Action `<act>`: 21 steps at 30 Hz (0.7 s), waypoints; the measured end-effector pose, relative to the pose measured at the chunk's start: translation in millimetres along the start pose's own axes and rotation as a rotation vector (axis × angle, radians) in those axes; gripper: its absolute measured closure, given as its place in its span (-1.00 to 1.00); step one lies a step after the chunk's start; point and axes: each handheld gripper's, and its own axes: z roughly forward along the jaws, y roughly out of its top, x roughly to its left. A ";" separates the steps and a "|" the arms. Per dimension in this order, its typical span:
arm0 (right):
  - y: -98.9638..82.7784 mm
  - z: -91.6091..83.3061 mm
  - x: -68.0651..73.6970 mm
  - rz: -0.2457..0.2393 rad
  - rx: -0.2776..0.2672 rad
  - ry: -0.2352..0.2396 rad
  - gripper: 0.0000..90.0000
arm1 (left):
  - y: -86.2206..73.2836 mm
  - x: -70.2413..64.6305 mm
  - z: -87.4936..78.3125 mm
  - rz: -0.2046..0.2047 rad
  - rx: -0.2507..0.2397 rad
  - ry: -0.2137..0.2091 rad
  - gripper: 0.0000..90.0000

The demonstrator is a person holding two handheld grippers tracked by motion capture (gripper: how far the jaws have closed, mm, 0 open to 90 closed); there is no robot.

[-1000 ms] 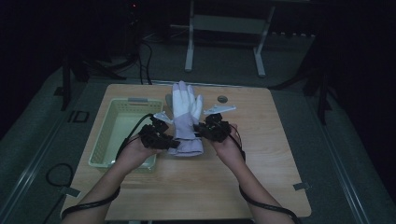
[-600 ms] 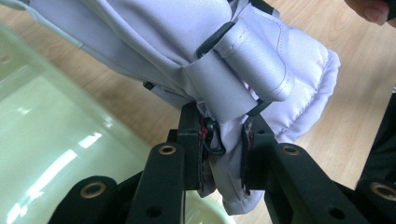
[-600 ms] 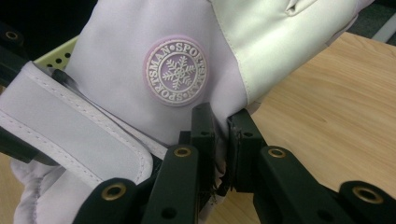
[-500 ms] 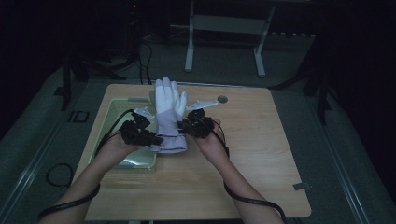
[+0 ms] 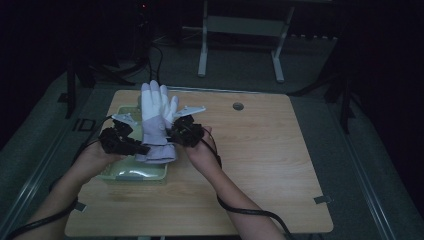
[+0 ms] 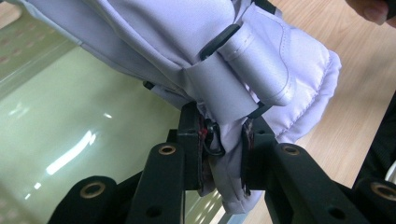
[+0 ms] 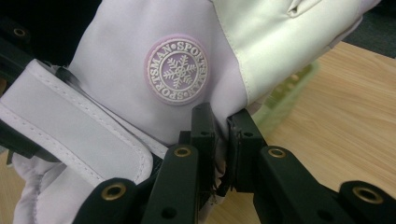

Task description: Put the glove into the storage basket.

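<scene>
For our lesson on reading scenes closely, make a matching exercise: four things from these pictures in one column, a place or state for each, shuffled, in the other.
Things:
1. glove
2. tray
3. left tool
4. hole

Places or states:
A. pale green, on the table's left side
B. in the tabletop near the far edge
C. held up, fingers pointing away from the person
D. shut on the cuff by the strap

Pairs: 1-C, 2-A, 3-D, 4-B

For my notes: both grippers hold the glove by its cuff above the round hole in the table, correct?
Not the hole: the glove, pinched by the left gripper and right gripper, hangs above the green tray, as the high view shows.
</scene>
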 end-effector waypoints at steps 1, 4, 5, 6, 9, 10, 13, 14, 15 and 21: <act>1.5 3.6 3.2 0.000 0.001 0.003 0.84 | -2.6 2.8 -2.4 0.001 0.006 0.005 0.65; 5.9 14.7 13.4 0.000 0.004 0.005 0.84 | -10.6 10.9 -9.4 -0.007 0.018 0.013 0.65; 5.9 14.7 13.4 0.000 0.004 0.005 0.84 | -10.6 10.9 -9.4 -0.007 0.018 0.013 0.65; 7.2 18.6 16.9 -0.002 0.005 0.008 0.84 | -16.7 17.1 -13.1 -0.016 0.031 0.013 0.65; 8.4 34.8 27.7 0.001 0.015 0.020 0.84 | -24.7 23.0 -13.8 -0.027 0.052 0.020 0.65; 7.6 38.8 29.7 -0.001 0.019 0.021 0.84 | -27.0 24.8 -13.1 -0.026 0.063 0.023 0.65; 0.7 49.9 33.0 0.015 0.033 0.024 0.84 | -33.5 29.6 -7.0 -0.034 0.085 0.015 0.65; -1.7 51.8 33.4 0.021 0.036 0.025 0.84 | -35.7 31.2 -2.9 -0.034 0.093 0.014 0.65; -5.8 54.8 32.5 0.032 0.044 0.027 0.83 | -37.2 32.1 1.3 -0.041 0.096 0.008 0.65; -20.3 68.2 27.7 0.043 0.111 0.016 0.83 | -47.5 39.0 25.7 -0.070 0.134 -0.014 0.64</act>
